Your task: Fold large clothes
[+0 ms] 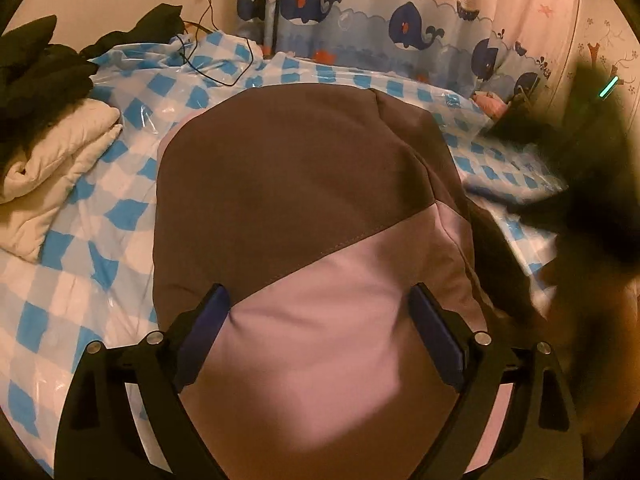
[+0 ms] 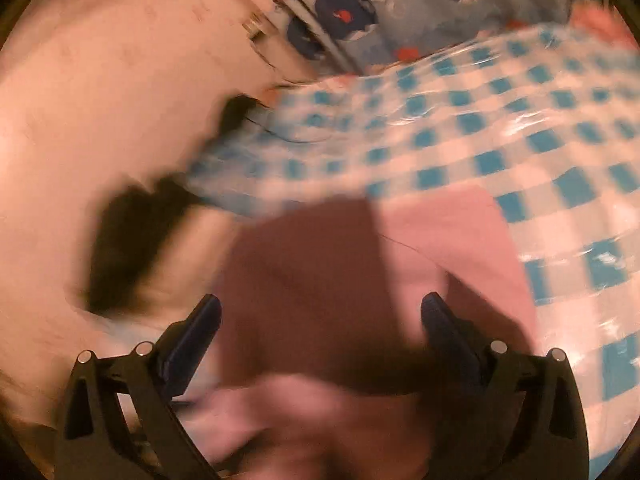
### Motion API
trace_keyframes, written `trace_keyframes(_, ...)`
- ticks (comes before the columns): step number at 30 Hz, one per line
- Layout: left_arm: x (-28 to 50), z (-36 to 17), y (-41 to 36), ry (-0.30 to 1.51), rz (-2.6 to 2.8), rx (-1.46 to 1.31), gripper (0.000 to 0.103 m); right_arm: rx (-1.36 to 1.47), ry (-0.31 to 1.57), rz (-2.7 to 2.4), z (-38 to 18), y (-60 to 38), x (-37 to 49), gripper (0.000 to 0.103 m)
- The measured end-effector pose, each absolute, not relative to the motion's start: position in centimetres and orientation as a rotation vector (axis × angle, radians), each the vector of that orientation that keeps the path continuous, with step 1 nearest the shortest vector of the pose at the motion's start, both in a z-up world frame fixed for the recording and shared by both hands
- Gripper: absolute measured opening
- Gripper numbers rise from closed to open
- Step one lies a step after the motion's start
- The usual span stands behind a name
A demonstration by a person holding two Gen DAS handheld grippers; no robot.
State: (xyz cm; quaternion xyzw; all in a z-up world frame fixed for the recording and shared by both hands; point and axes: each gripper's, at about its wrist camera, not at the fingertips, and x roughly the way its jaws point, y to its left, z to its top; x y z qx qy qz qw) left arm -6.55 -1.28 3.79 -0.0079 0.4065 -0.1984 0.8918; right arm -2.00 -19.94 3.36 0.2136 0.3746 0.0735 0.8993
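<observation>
**While the garment sits as a bundle, the fold looks well advanced but not finished**

Although you have both tools over it, neither one is holding the brown and pink garment (image 1: 304,216). Your left gripper (image 1: 318,320) has its jaws spread wide, one finger on each side of the pink panel, with cloth lying between them unpinched. Your right gripper (image 2: 320,332) is spread apart too, above the same garment, though that view is badly smeared by motion and contact cannot be judged.

The garment rests on the blue-checked plastic-covered bed (image 1: 80,240), roughly mid-bed, apart from the cream quilted item (image 1: 60,160) and the black clothes (image 1: 36,64) stacked at the left.

By the look of it you are well into the fold: no sleeves or loose ends trail out in the left view, and a brown layer lies over pink along a diagonal seam. What seems left is a last fold or a tidy-up and setting it aside.

Its long axis runs away from your left tool toward the whale curtain (image 1: 400,24), brown end far, pink end near you.
</observation>
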Motion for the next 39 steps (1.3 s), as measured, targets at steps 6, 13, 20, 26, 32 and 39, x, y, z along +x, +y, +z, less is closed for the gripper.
trace_keyframes(6, -8.1, 2.6, -5.9, 0.770, -0.420, 0.172, 0.095, 0.561, 0.638, 0.134, -3.5, -23.9, -3.7, 0.096)
trace_keyframes(13, -8.3, 3.2, -4.4, 0.784, -0.359, 0.131, 0.095, 0.529, 0.725, 0.151, 0.2, -24.2, -4.3, 0.096)
trace_keyframes(20, -9.4, 4.1, -3.0, 0.789, -0.314, 0.069, 0.095, 0.227, 0.714, 0.120, 4.7, -20.3, -11.1, 0.096)
trace_keyframes(26, -11.4, 5.0, -2.5, 0.806, -0.283, 0.073, 0.095, 0.149, 0.744, 0.084, 5.4, -19.5, -14.6, 0.096)
trace_keyframes(32, -13.4, 6.3, -1.2, 0.837, -0.236, 0.052, 0.095, 0.092, 0.723, 0.041, 6.9, -18.9, -17.4, 0.096)
trace_keyframes(39, -16.2, 8.9, 0.3, 0.806, -0.197, 0.051, 0.095, 0.090, 0.721, 0.024, 8.4, -18.5, -19.4, 0.096)
